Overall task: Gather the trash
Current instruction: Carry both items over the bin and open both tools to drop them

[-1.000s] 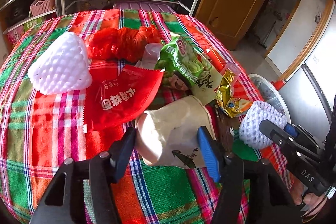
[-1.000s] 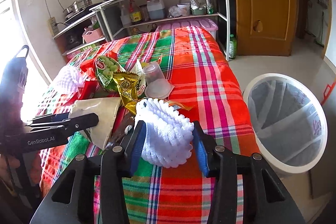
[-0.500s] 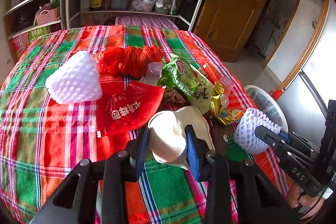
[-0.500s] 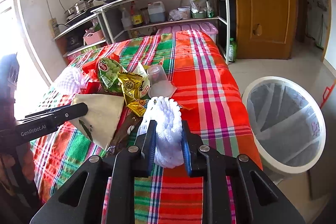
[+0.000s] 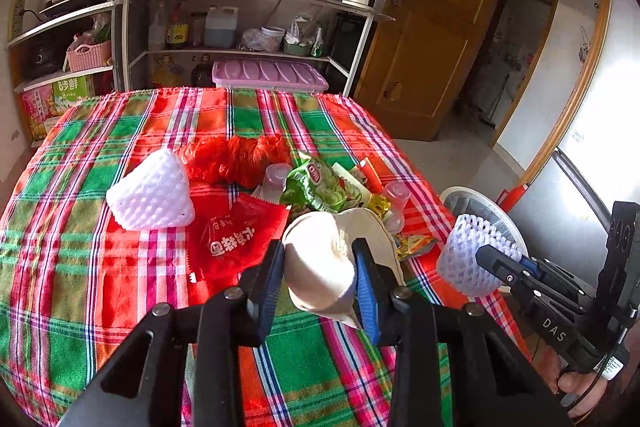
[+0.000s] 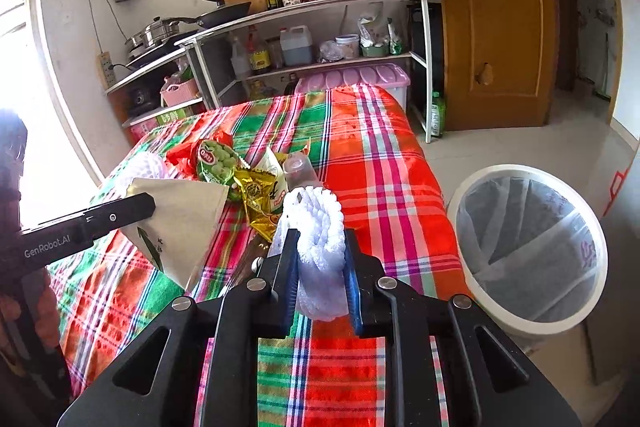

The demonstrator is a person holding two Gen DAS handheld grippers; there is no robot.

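My left gripper (image 5: pixel 318 277) is squeezed tight on the tan bag (image 5: pixel 320 263), up off the cloth (image 5: pixel 60 267). My right gripper (image 6: pixel 320 273) pinches the white net (image 6: pixel 318 239) flat — soft stuff needs a firm hold. The bin (image 6: pixel 528 251) sits on the floor to my right, open and ready, so I think both go there.

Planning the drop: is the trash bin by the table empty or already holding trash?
Empty as far as visible: the trash bin shows only its liner inside, no wrappers.
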